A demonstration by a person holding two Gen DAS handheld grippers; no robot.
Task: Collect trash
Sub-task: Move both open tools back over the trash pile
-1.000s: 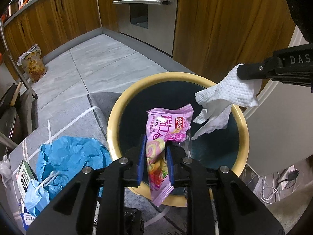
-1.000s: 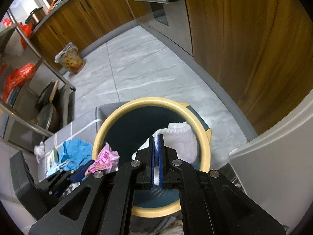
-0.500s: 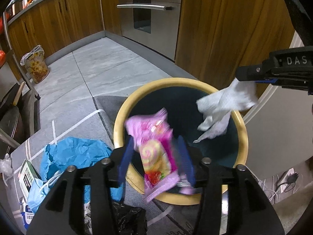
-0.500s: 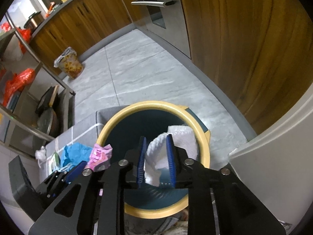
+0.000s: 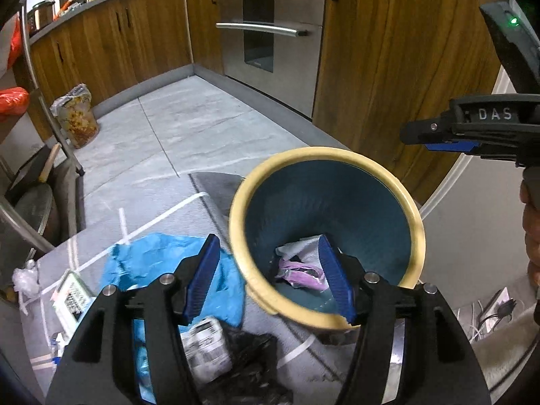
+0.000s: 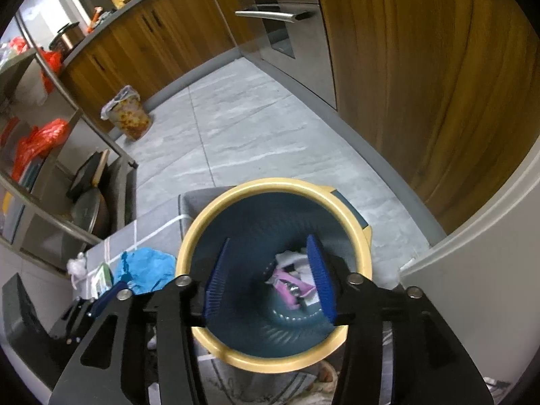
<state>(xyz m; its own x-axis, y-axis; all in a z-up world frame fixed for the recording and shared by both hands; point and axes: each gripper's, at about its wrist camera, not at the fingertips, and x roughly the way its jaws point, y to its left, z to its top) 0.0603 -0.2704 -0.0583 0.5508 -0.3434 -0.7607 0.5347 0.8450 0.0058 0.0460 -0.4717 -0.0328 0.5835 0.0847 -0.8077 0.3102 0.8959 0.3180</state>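
A round bin with a yellow rim (image 5: 417,226) and dark teal inside stands on the floor; it also shows in the right wrist view (image 6: 368,256). At its bottom lie a pink snack wrapper (image 5: 298,273) (image 6: 287,287) and a white paper towel (image 5: 300,248) (image 6: 293,258). My left gripper (image 5: 270,276) is open and empty, above the bin's near left rim. My right gripper (image 6: 268,275) is open and empty, directly over the bin mouth; it shows side-on in the left wrist view (image 5: 438,135).
Left of the bin, on a grey mat (image 5: 162,209), lie crumpled blue paper (image 5: 152,263), a small printed carton (image 5: 72,298), a white printed pack (image 5: 206,344) and a black bag (image 5: 249,364). A metal rack (image 6: 67,175) stands left. Wooden cabinets (image 5: 388,67) and an oven are behind.
Both grippers opened. The pink wrapper dropped from the left one and the white paper towel from the right one; both now lie in the bin. Both grippers rose a little.
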